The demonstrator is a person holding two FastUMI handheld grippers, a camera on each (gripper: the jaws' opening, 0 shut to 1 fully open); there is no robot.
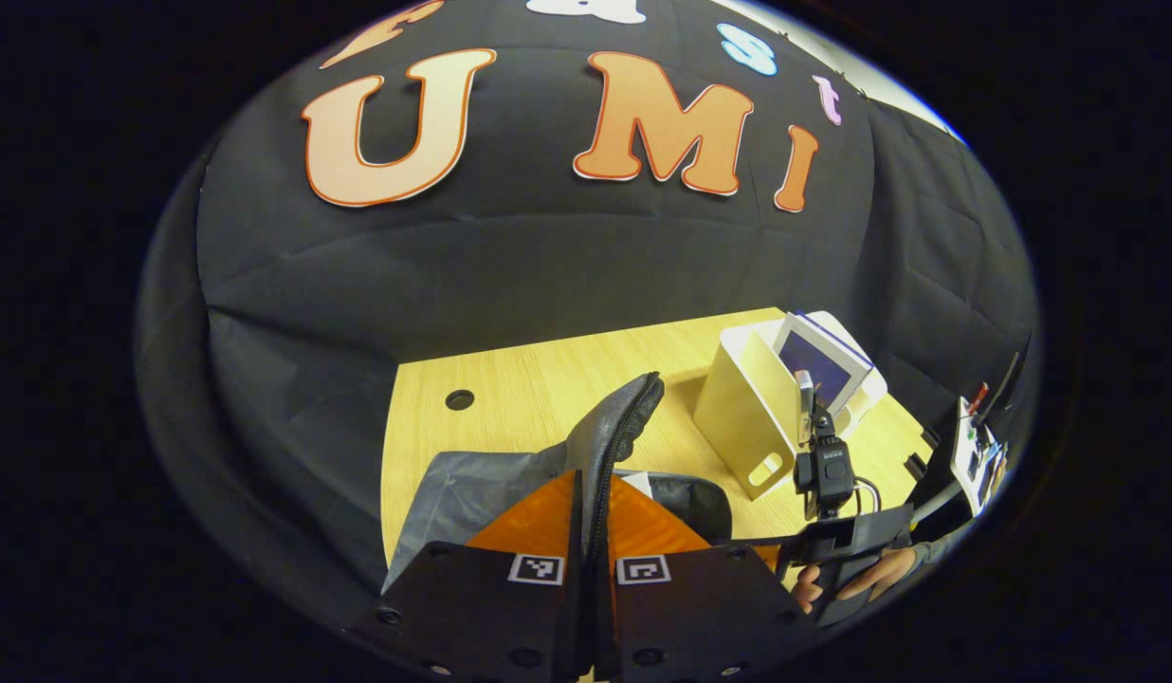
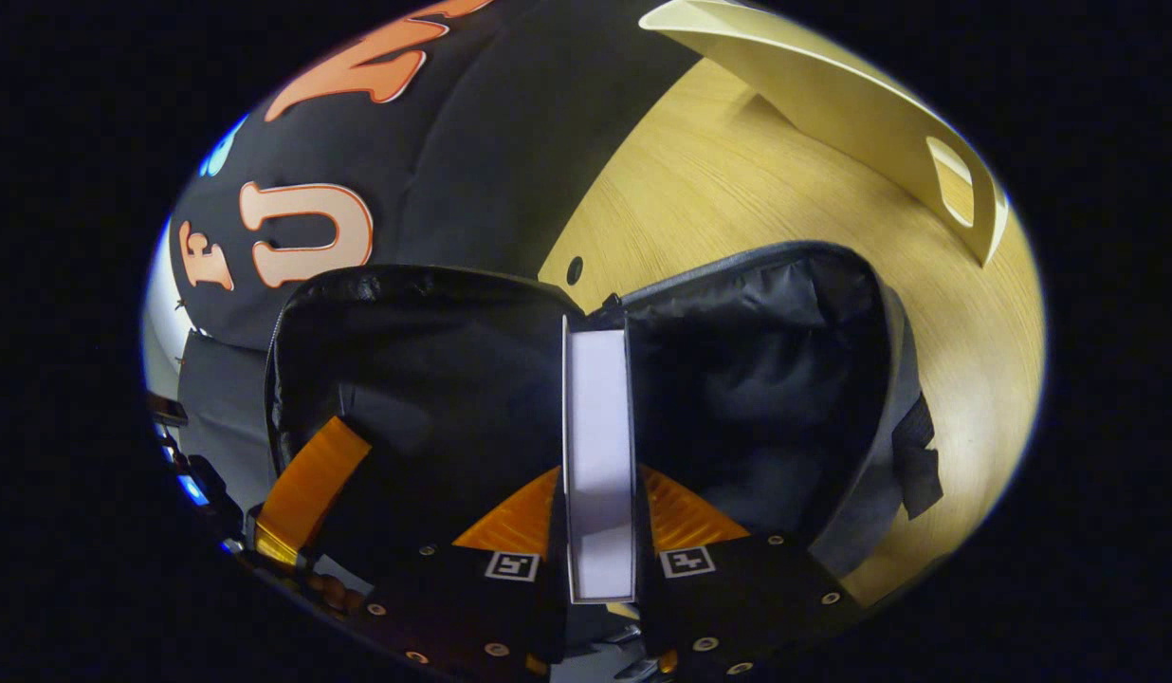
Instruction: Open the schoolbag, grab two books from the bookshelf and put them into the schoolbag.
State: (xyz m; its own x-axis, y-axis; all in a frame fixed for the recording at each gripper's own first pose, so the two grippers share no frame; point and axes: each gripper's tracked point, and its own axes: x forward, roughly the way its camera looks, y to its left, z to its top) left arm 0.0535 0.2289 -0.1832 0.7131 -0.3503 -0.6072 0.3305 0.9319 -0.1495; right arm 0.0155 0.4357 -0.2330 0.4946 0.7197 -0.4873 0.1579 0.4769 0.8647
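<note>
Left gripper view: left gripper at 6 o'clock, fingers nearly together, pinching the zippered edge of the grey schoolbag flap, which rises between them toward 12 o'clock. Rest of bag slumped on the wooden table, spreading toward 9 o'clock of the gripper. At 2 o'clock, well apart from the bag, a cream bookshelf w/ a handle slot, one book standing upright inside. At 4 o'clock, the other gripper seen from behind, held by a hand, hanging between bag and shelf.

Right gripper view: right gripper at 6 o'clock, closed narrow on a white book held spine-up, both fingers pressed against its covers. Book's far end reaching into the wide-open mouth of the schoolbag, dark lining on both sides of it; prob. not yet resting on the bag's floor, hard to tell in the shadow. Other gripper's finger at 8 o'clock, on the bag's rim. Table beyond the bag toward 1 o'clock, bookshelf lying at 2 o'clock, well apart from the book.
</note>
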